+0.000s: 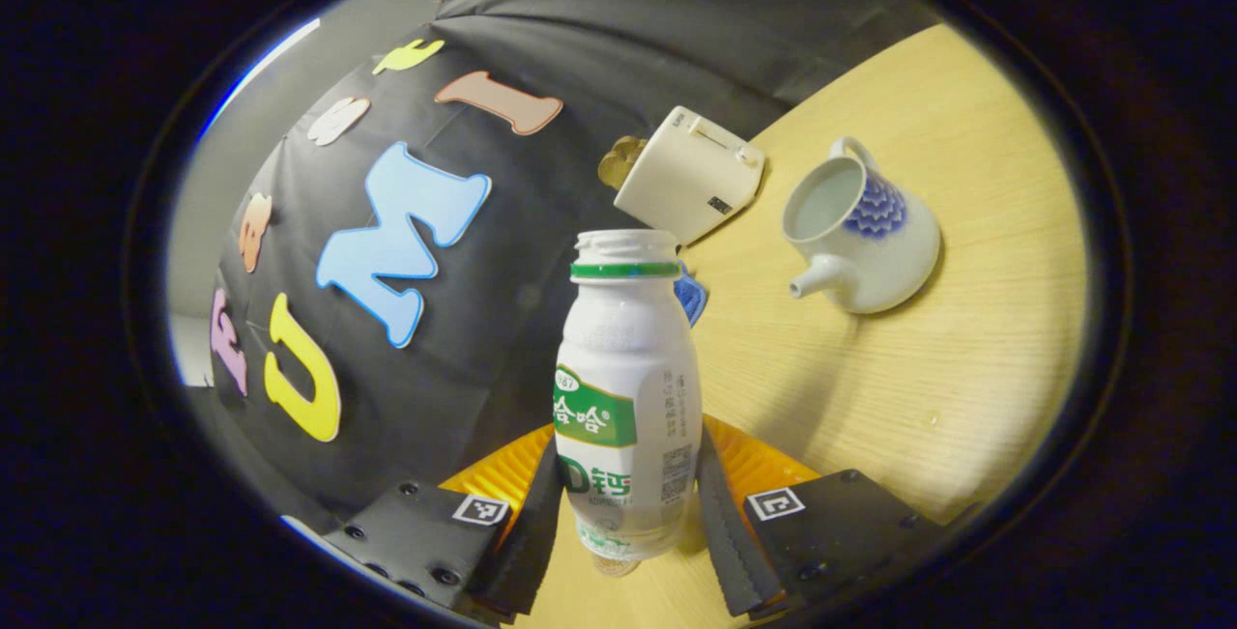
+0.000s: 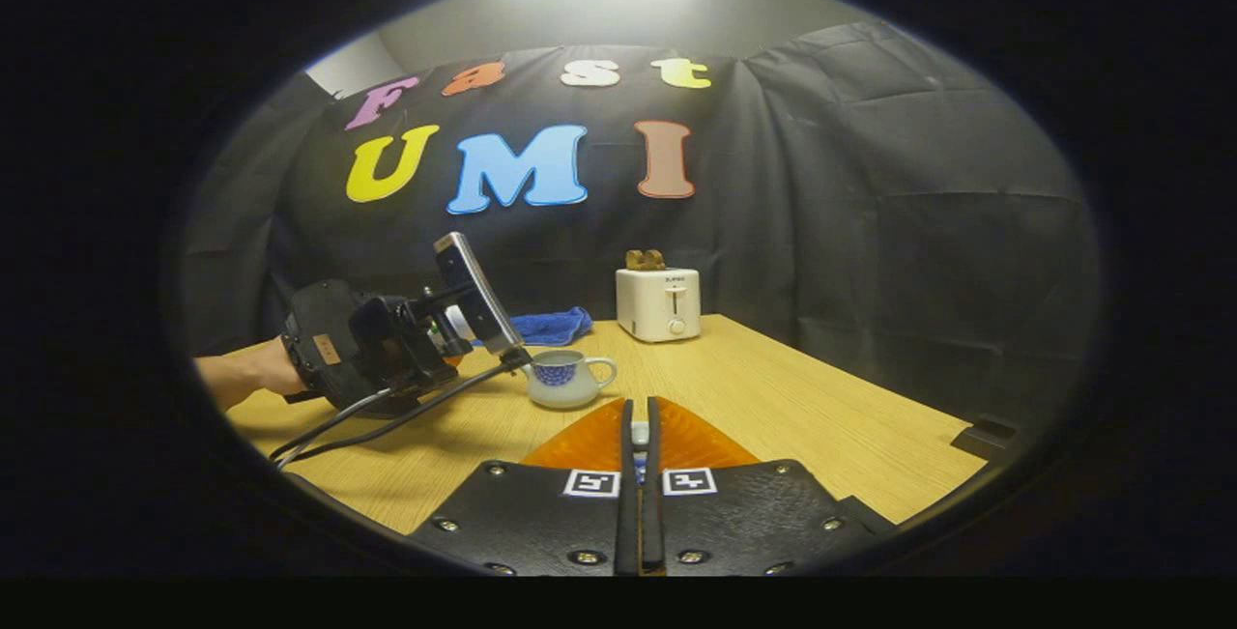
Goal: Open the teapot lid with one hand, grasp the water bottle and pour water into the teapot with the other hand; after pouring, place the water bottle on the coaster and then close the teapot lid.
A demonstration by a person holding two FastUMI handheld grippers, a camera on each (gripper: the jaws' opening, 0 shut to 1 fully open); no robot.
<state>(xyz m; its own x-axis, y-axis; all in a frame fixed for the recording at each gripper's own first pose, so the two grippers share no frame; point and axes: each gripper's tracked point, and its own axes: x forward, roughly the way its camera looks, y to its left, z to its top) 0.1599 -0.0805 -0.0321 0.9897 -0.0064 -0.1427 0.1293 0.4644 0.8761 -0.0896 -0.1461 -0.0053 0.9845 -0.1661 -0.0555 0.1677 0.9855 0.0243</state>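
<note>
Left gripper [image 1: 628,523] has the water bottle [image 1: 628,387] pinched between its two fingers, one pad [image 1: 723,523] on each side of the lower body, so it's squeezed on the bottle and holding it. In the left gripper view the whole scene is rolled over at a steep angle, the bottle's mouth is uncapped with a green ring just under the threads, and its bottom edge sits above the wooden table [image 1: 928,397] as far as I can tell. Past the bottle, off to the right and well apart from it, is the teapot [image 1: 860,238], white with a blue scale pattern, lid off, open top facing the camera and spout pointing back toward the bottle side. A white toaster [image 1: 688,175] stands behind it near the black cloth wall, and a bit of blue cloth [image 1: 690,296] peeks out from behind the bottle's shoulder. Right gripper [image 2: 638,445] has its fingers pressed close together with something small and pale wedged in the narrow gap; too tiny to say for sure what it is. From that right gripper view you can also see the left gripper [image 2: 387,344] farther off, held by a hand [image 2: 266,373], just beside the teapot [image 2: 565,380] on the table [image 2: 831,426], with the toaster [image 2: 658,304] and blue cloth [image 2: 546,326] further back.
</note>
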